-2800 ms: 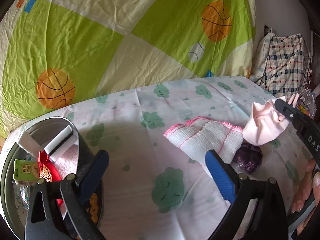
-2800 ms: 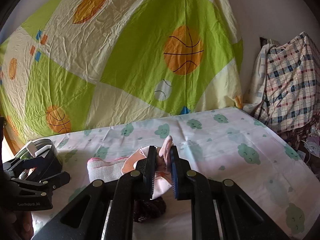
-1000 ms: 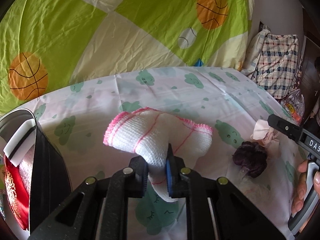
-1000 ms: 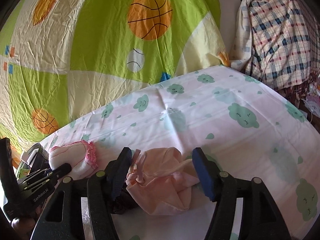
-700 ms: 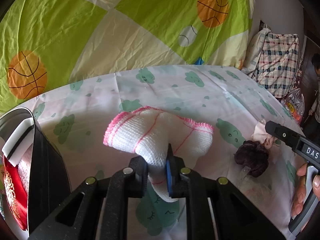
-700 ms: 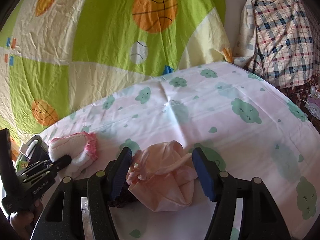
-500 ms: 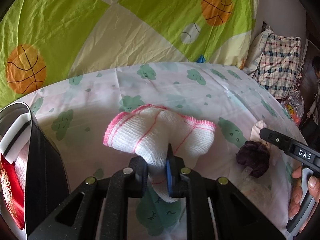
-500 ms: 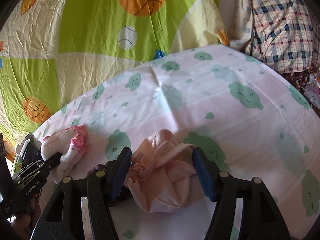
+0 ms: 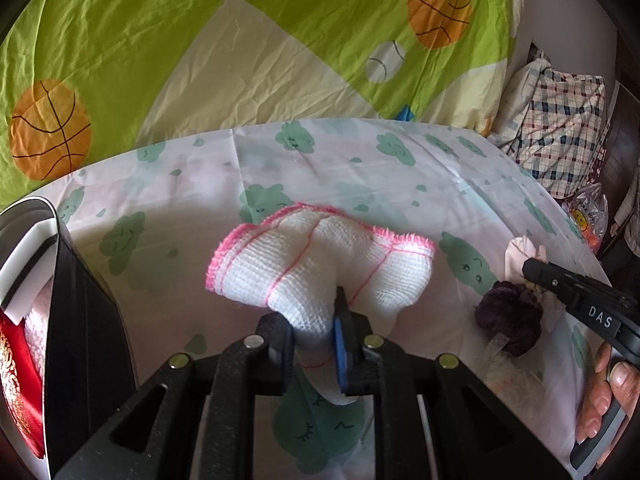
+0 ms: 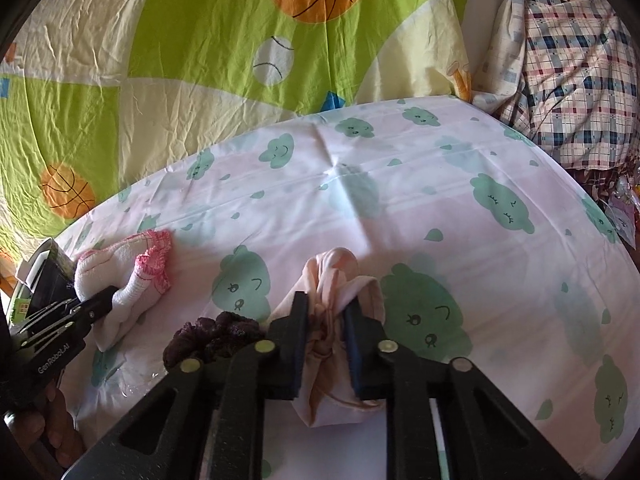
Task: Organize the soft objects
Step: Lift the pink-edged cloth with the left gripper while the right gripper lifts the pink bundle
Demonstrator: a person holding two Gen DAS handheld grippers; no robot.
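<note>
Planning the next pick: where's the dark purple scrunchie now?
In the right wrist view, the scrunchie lies on the tablecloth just left of the right gripper, touching the pink cloth it grips.

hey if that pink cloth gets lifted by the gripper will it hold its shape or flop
Probably flop: the pink cloth bunches into folds where the right gripper pinches it. It looks thin, so likely light. Loose edges hang out below the jaws and may trail on the sheet.

Cloud-print table [image 10: 400,208] carries purple scrunchie [image 10: 216,336], black bin [image 9: 80,320].
</note>
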